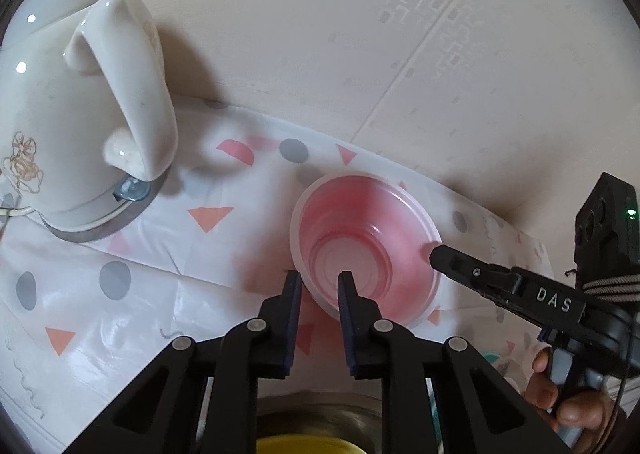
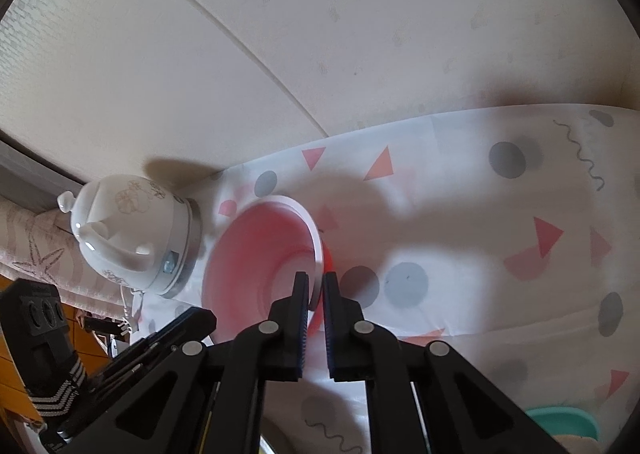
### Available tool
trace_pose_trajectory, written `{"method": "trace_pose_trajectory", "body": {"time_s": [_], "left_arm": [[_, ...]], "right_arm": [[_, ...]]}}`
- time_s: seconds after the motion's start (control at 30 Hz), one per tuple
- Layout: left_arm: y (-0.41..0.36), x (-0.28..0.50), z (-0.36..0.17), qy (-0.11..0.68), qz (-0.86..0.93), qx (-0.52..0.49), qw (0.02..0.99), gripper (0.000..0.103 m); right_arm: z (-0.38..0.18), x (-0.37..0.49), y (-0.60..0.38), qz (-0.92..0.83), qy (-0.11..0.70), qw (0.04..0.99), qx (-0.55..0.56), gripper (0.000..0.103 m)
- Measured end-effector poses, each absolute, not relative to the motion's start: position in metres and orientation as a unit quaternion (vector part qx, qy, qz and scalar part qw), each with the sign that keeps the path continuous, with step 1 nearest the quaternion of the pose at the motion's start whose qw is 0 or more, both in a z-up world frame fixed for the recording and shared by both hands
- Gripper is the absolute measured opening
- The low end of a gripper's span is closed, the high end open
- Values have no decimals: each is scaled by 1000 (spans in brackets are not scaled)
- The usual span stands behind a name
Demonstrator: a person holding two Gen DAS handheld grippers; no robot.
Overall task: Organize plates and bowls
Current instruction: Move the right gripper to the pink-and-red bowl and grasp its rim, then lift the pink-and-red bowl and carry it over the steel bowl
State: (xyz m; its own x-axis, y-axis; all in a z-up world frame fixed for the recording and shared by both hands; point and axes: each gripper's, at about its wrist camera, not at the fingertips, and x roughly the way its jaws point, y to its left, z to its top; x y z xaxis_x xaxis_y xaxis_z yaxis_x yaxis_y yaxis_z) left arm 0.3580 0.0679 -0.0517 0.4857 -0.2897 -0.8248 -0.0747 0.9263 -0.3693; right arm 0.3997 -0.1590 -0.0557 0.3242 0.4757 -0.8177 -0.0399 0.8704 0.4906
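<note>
A red bowl with a white rim (image 1: 360, 230) sits tipped on the patterned tablecloth (image 1: 120, 310), close to the wall. My left gripper (image 1: 320, 278) straddles the bowl's near rim, one finger inside and one outside, shut on it. In the same view my right gripper (image 1: 436, 254) comes in from the right, its tip on the bowl's far right rim. In the right wrist view the bowl (image 2: 260, 254) stands steeply tilted, and my right gripper (image 2: 316, 280) is shut on its white rim. My left gripper (image 2: 204, 320) shows at the lower left edge of the bowl.
A white ceramic kettle (image 1: 80, 114) (image 2: 132, 238) stands on its base just left of the bowl. A teal bowl (image 2: 560, 420) lies at the lower right. Something yellow (image 1: 304, 446) sits below the left gripper. A hand (image 1: 568, 394) holds the right gripper's handle.
</note>
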Motion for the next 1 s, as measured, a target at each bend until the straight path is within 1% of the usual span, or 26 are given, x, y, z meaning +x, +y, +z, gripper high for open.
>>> {"method": "trace_pose_trajectory", "body": {"time_s": [0.23, 0.33, 0.43, 0.5, 0.73, 0.9, 0.97, 1.0], "left_arm": [[53, 336, -40, 490, -87, -163, 852, 19], [47, 329, -38, 485, -108, -170, 851, 19], [37, 324, -37, 484, -107, -144, 857, 19], [39, 323, -39, 490, -106, -158, 851, 19], [59, 326, -36, 488, -72, -167, 854, 20], [62, 331, -42, 494, -70, -175, 849, 20], [59, 333, -44, 495, -71, -169, 849, 20], [58, 335, -46, 497, -71, -168, 848, 20]], "right_arm": [[-50, 386, -174, 163, 559, 786, 210, 7], [-51, 379, -176, 168, 562, 781, 215, 7], [-48, 371, -172, 170, 558, 787, 201, 7], [-48, 369, -172, 157, 559, 793, 182, 7], [-47, 366, -187, 153, 555, 790, 210, 7], [-47, 366, -188, 158, 558, 784, 221, 9], [-48, 366, -188, 158, 560, 782, 224, 15], [-49, 366, -188, 158, 561, 781, 224, 16]]}}
